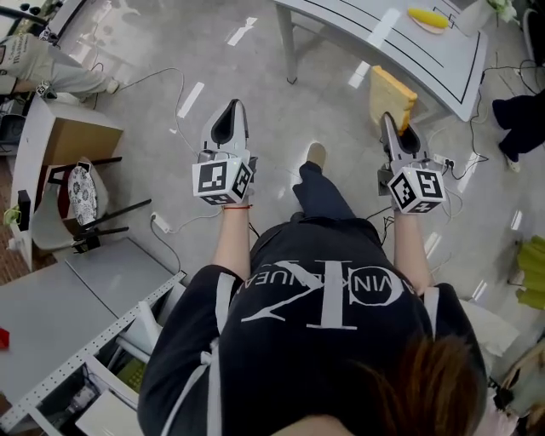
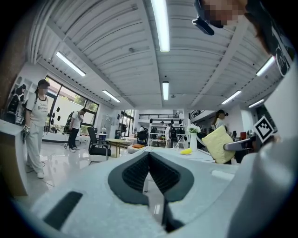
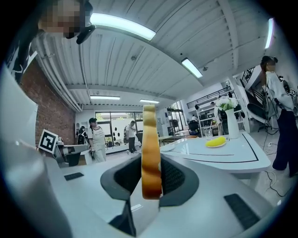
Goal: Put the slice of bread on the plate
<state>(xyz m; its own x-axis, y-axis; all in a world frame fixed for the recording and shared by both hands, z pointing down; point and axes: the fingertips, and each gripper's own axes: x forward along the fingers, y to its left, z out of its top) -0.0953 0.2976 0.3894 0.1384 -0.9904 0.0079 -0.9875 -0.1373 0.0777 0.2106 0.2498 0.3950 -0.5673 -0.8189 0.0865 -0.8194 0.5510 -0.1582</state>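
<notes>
I stand on a glossy grey floor [image 1: 255, 85] in a big, bright room with strip lights [image 2: 160, 28] along a ribbed ceiling. At far left a person in pale trousers [image 1: 51, 72] stands near a brown box [image 1: 81, 136], and a white cable [image 1: 170, 102] trails over the floor.

My left hand-held gripper [image 1: 228, 119] points level ahead of me, its jaws pressed together with nothing between them. My right hand-held gripper [image 1: 396, 123] is clamped on the slice of bread [image 1: 392, 94]. The bread stands upright on edge in the air, with a pale yellow face and a tan crust, just short of the white desk [image 1: 409, 51].

On that desk, ahead and to the right, sits the plate [image 1: 433, 29] with something yellow [image 1: 426, 16] on it. A white vase of flowers [image 3: 230, 122] stands further back. Only the desk's near edge lies between bread and plate.
</notes>
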